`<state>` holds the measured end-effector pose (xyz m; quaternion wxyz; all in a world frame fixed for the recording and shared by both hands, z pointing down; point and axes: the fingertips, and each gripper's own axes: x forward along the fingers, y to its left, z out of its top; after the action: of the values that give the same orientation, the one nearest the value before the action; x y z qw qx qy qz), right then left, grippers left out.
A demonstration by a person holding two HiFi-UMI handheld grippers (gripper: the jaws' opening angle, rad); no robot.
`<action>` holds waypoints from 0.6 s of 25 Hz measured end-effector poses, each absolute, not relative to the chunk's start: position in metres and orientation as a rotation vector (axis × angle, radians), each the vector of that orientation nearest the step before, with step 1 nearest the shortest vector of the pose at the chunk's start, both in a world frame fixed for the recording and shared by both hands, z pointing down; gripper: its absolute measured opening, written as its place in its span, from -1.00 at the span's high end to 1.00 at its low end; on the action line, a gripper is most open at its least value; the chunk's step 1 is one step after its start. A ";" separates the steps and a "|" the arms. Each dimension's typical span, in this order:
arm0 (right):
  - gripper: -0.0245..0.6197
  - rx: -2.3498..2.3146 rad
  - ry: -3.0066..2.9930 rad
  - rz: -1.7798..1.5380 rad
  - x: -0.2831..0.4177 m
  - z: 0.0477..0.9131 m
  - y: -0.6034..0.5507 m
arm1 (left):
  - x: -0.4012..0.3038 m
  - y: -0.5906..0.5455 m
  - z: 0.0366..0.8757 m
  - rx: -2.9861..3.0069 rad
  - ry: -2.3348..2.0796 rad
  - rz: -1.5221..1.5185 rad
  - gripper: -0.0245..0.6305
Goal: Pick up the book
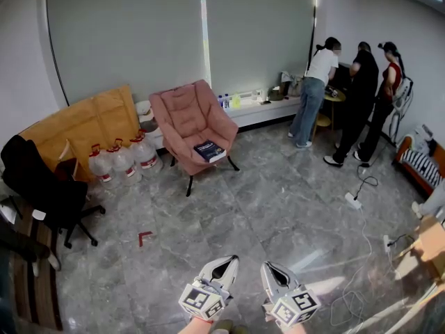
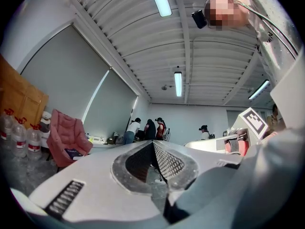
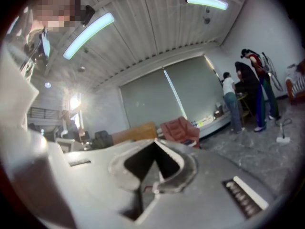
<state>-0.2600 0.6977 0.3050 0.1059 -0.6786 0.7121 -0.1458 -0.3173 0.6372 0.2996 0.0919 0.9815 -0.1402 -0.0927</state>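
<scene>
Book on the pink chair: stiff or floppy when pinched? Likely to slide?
The book looks fairly thick, so probably stiff, though pinched by one cover it may fall open. Its dark cover could be smooth and slip. It lies flat on the soft seat of the chair, so a push would likely slide it, not tip it.

A pink padded armchair on thin black legs point(image 1: 188, 117) stands above the centre of the frame. Just left of it, three clear plastic water jugs with red handles point(image 1: 124, 160) stand on the grey marbled tile floor point(image 1: 278, 207). Behind them a large brown cardboard sheet point(image 1: 87, 124) leans on the wall. At the left edge is a black swivel office chair point(image 1: 42, 183). A small red L-shaped piece point(image 1: 144, 237) lies on the floor, lower left of centre. In the upper right three people point(image 1: 354, 96) stand close together — a white power strip point(image 1: 353, 200) lies on the floor near them.
</scene>
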 end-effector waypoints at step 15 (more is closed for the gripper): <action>0.88 -2.000 2.069 -0.352 -0.236 0.289 0.711 | -0.288 0.655 0.294 2.935 -0.369 -0.297 0.88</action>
<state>-0.2356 0.7108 0.2894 0.1210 -0.6847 0.7085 -0.1207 -0.2875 0.6552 0.2942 0.0842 0.9837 -0.1236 -0.0996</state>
